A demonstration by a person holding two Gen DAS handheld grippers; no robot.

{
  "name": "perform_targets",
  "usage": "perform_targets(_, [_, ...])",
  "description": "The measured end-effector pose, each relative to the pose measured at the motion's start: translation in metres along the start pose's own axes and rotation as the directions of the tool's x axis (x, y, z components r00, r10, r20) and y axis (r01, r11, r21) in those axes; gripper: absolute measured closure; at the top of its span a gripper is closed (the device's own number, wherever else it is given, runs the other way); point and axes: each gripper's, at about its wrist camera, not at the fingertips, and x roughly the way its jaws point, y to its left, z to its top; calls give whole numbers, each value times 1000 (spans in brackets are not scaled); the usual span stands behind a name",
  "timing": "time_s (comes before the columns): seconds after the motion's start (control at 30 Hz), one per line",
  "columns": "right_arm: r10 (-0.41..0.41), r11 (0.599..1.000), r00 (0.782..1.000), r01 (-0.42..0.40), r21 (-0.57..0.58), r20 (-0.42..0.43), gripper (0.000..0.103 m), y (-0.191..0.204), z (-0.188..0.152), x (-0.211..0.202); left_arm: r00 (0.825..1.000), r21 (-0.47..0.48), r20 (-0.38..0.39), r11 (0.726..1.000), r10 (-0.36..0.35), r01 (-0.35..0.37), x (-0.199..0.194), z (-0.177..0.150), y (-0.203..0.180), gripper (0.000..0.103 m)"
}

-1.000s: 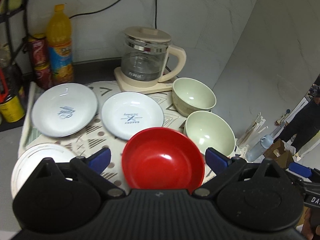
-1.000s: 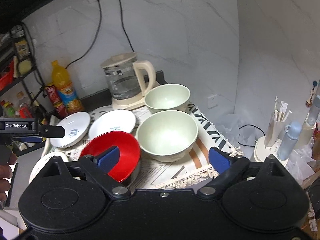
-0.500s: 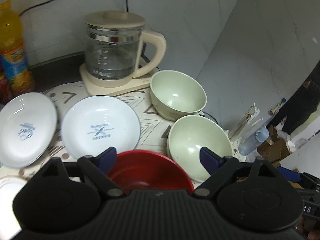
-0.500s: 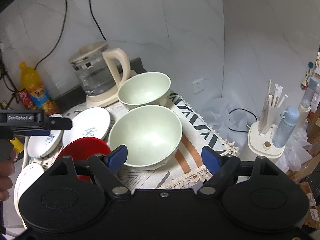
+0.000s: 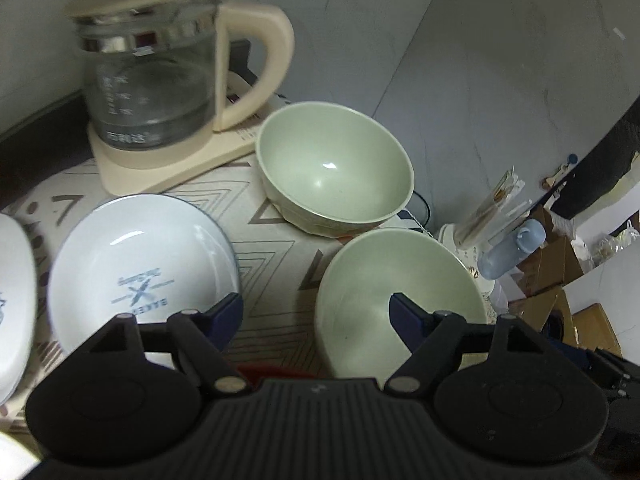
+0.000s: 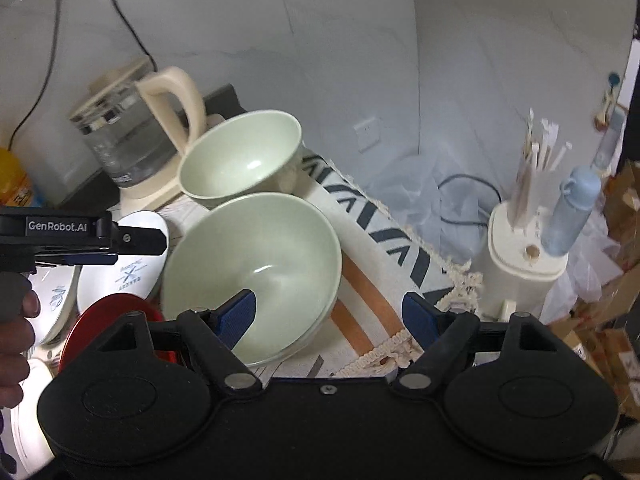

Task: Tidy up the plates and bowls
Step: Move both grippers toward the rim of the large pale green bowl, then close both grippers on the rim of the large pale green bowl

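Observation:
Two pale green bowls sit on the patterned mat: the near bowl (image 5: pixel 396 280) (image 6: pixel 256 256) and the far bowl (image 5: pixel 334 172) (image 6: pixel 240 160) by the kettle. My left gripper (image 5: pixel 316 312) hangs over the near bowl's left rim, one finger over its inside and the other over a white plate (image 5: pixel 140 272). Its jaws are closing and the pads touch nothing. My right gripper (image 6: pixel 328 314) straddles the same bowl's right rim, open and not pressing it. A red bowl (image 6: pixel 108 320) lies to the left, beside the white plates (image 6: pixel 132 272).
A glass kettle (image 5: pixel 152 80) on its cream base stands at the back. The mat's fringed edge (image 6: pixel 400 344) drops off to the right, where a straw holder (image 6: pixel 528 240) and a blue bottle (image 6: pixel 572 208) stand. A hand (image 6: pixel 16 320) holds the left gripper's handle.
Both grippers have come forward and down toward the near green bowl, and their jaws have narrowed. The red bowl has slipped almost out of the left wrist view.

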Motion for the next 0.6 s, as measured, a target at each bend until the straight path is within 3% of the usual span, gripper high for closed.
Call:
perform_targets(0.1, [-9,1000,1000,9,12,-22,26,-2,1,12,999,12,-32,1000,5,-4,17,5,-5,28])
perform_targets(0.17, [-14,1000,999,15,25,-42,29,-4,1,19,998,7,-62,1000,3,-2,27,8,-7,37])
perform_targets(0.4, [-18,996,995,27,87,-103,42,-9,-2,42,991,4,-135,1000,-11,12,49,9,-12,54])
perform_targets(0.47, [-13,995,992,25,98,-122,45,-9,-4,49,987,-2,-158,1000,-3,3,56,7,-11,65])
perform_targets(0.57, [9,992,988,10,126,-153,58,-9,-7,60,983,7,-180,1000,-15,17,64,4,-11,76])
perform_targets(0.6, [34,989,987,-11,145,-156,68,-10,-7,62,983,8,-184,1000,-12,14,67,3,-10,78])
